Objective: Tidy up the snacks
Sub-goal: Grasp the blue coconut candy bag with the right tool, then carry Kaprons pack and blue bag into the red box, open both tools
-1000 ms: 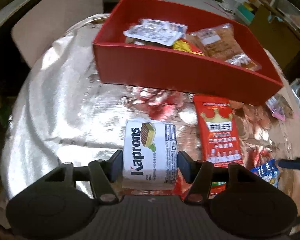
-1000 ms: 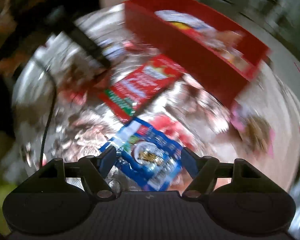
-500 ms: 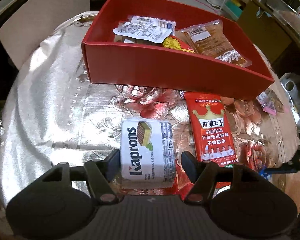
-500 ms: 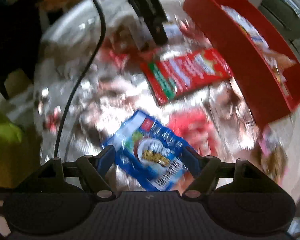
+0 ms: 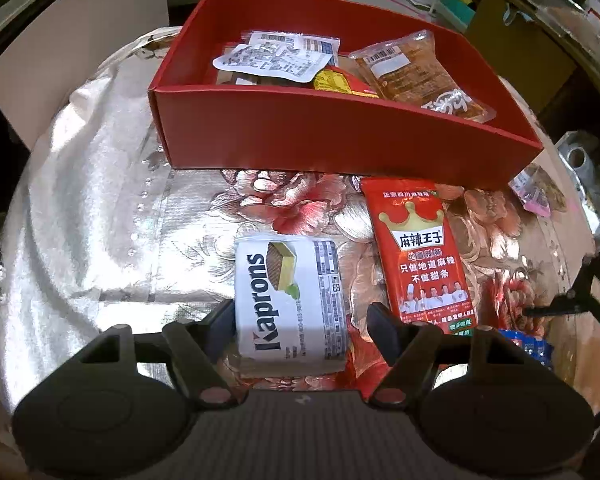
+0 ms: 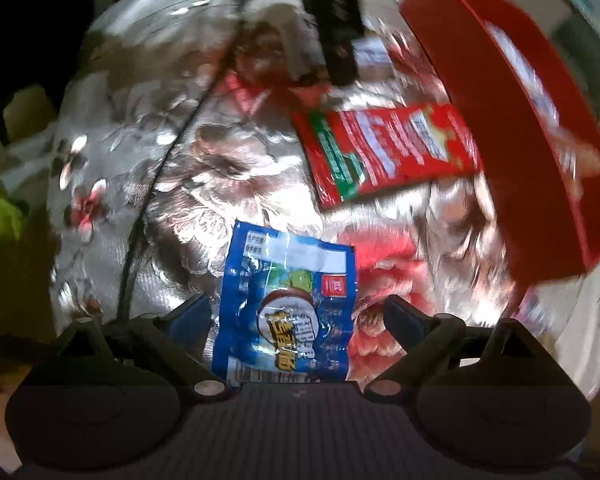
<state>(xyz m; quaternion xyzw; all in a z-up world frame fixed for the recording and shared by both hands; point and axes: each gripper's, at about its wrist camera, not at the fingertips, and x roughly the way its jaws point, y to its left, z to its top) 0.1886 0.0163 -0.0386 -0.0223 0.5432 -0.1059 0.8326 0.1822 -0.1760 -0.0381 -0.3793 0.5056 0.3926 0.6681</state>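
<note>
Both grippers' jaws have spread since a second ago and are opening further. A shiny floral cloth covers the table; cluttered shelves stand behind. Between the left gripper's jaws lies the wafer pack, the right pad clear of it. Ahead stands the red box; a red packet lies ahead-right. Between the right gripper's wide jaws lies a blue packet, untouched.

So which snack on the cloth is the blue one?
The blue packet between the right gripper's opening jaws. The Kaprons pack is white, and the long packet is red.
</note>
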